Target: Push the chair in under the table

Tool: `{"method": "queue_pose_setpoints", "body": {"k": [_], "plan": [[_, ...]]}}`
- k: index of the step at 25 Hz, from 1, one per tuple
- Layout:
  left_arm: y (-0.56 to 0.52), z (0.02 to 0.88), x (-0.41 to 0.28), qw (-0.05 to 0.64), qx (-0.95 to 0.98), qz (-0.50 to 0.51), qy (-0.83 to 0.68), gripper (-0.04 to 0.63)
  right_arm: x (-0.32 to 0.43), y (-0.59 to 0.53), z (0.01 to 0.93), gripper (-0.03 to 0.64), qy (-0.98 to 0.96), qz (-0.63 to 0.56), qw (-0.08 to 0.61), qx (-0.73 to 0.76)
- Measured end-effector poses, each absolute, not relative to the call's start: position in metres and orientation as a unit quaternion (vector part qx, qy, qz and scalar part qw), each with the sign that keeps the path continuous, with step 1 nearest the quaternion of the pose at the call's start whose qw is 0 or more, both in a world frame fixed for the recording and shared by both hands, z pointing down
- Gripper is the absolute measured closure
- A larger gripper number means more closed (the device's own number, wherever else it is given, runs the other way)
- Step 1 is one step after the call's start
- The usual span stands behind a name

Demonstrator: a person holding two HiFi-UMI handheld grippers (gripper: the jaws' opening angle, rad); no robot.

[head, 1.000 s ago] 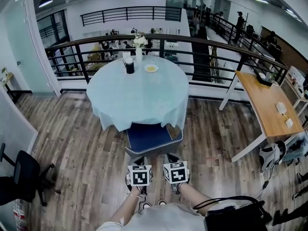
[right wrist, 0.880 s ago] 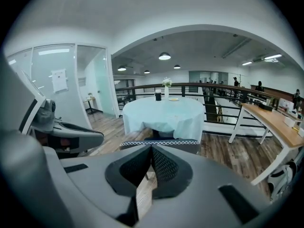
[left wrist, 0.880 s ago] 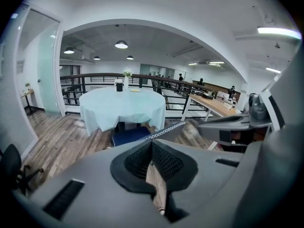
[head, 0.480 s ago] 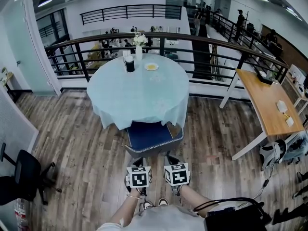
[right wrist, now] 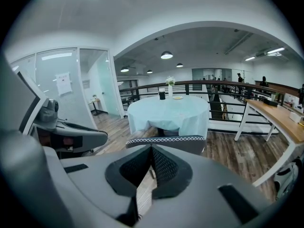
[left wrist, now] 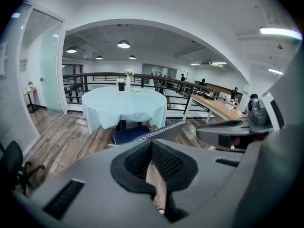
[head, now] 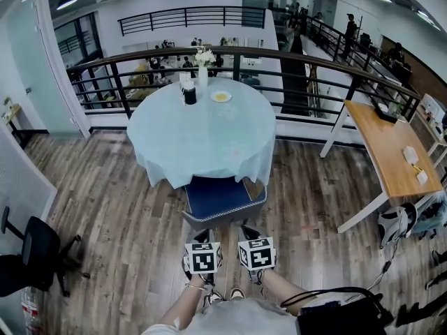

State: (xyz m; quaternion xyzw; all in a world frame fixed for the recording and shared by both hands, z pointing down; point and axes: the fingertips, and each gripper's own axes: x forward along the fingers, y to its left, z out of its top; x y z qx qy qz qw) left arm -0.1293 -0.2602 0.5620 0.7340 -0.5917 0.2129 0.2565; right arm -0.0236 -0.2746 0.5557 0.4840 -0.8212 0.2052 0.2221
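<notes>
A chair [head: 216, 197] with a blue seat and a grey back stands partly under the round table [head: 202, 135], which is draped in a pale blue cloth. Its back faces me. My left gripper [head: 204, 236] and right gripper [head: 246, 232] hang side by side just short of the chair's back, both shut and empty, and I cannot tell whether they touch it. The left gripper view shows shut jaws [left wrist: 152, 144] with the chair [left wrist: 130, 133] ahead. Past the shut jaws [right wrist: 152, 149] in the right gripper view, the chair back [right wrist: 166, 141] is close in front.
On the table stand a vase of flowers [head: 202, 67], a black cup [head: 188, 96] and a small plate [head: 221, 97]. A metal railing [head: 307, 65] runs behind it. A wooden desk [head: 391, 152] stands at the right, a black office chair [head: 31, 253] at the left.
</notes>
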Motion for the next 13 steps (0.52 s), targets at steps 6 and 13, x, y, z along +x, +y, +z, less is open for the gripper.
{"method": "queue_pose_setpoints", "body": {"k": [6,13], "plan": [[-0.262,0.557,-0.121,0.262,0.739,0.202,-0.587,0.592,-0.017,-0.271,0.560,0.601,-0.819,0.205,0.229,0.484],[-0.268,0.560,-0.116,0.254,0.738,0.205,-0.591,0.592,-0.010,-0.273,0.562,0.601,-0.819,0.207,0.232,0.483]]}}
